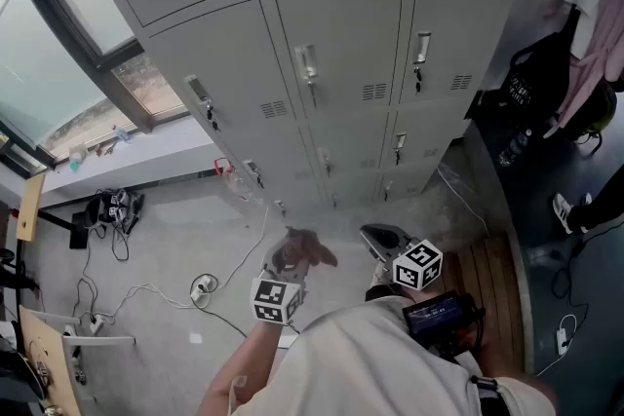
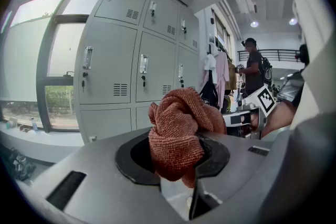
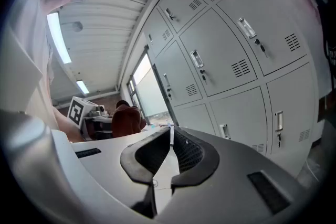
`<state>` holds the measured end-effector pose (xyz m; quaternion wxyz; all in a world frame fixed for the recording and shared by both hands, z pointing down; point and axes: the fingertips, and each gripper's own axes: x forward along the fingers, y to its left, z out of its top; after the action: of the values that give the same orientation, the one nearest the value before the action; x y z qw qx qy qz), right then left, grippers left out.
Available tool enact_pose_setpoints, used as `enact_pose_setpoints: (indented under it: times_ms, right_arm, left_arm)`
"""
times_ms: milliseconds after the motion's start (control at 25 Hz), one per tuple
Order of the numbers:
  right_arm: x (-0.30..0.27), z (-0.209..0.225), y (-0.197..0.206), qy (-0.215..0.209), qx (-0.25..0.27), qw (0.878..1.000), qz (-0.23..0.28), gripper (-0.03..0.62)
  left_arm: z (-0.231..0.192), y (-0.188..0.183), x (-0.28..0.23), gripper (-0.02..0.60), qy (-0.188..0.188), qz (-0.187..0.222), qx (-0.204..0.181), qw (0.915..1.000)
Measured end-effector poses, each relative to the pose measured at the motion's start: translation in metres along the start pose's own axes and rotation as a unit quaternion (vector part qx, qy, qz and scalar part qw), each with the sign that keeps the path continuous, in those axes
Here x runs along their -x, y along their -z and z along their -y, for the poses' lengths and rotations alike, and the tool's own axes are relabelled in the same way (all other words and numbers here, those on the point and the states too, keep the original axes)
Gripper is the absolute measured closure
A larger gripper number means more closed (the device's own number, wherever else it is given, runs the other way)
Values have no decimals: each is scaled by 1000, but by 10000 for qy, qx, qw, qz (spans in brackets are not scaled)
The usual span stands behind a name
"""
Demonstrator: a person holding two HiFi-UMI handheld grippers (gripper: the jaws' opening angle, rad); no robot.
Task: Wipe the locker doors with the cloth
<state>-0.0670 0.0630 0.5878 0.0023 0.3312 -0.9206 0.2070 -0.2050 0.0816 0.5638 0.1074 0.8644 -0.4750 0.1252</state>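
A rust-red cloth (image 1: 314, 248) is bunched up in my left gripper (image 1: 295, 255), which is shut on it and held low, a short way out from the grey locker doors (image 1: 336, 63). In the left gripper view the cloth (image 2: 178, 118) bulges up out of the left gripper (image 2: 176, 147), with the locker doors (image 2: 126, 65) beyond it. My right gripper (image 1: 383, 238) hangs beside it on the right, shut and empty. From the right gripper view, the right gripper (image 3: 170, 136) has its jaws together, pointing along the locker doors (image 3: 226, 60), and the cloth (image 3: 126, 119) shows at the left.
Cables and a power strip (image 1: 203, 285) lie on the floor left of the lockers, under a window (image 1: 58, 44). Clothes (image 1: 585, 5) and a dark bag (image 1: 531, 83) hang at the right. A wooden floor patch (image 1: 492, 278) lies at the right. A person (image 2: 254, 68) stands far off.
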Motion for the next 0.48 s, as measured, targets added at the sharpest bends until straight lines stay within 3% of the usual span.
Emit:
enact_pose_setpoints:
  times_ms: [320, 480]
  right_arm:
    - [-9, 115, -64, -42, 60, 10000, -65, 565]
    - [-10, 149, -82, -130, -20, 9999, -44, 565]
  left_arm:
    - [-7, -43, -128, 466, -123, -72, 304, 9994]
    - [-24, -50, -167, 466, -467, -134, 466, 9977]
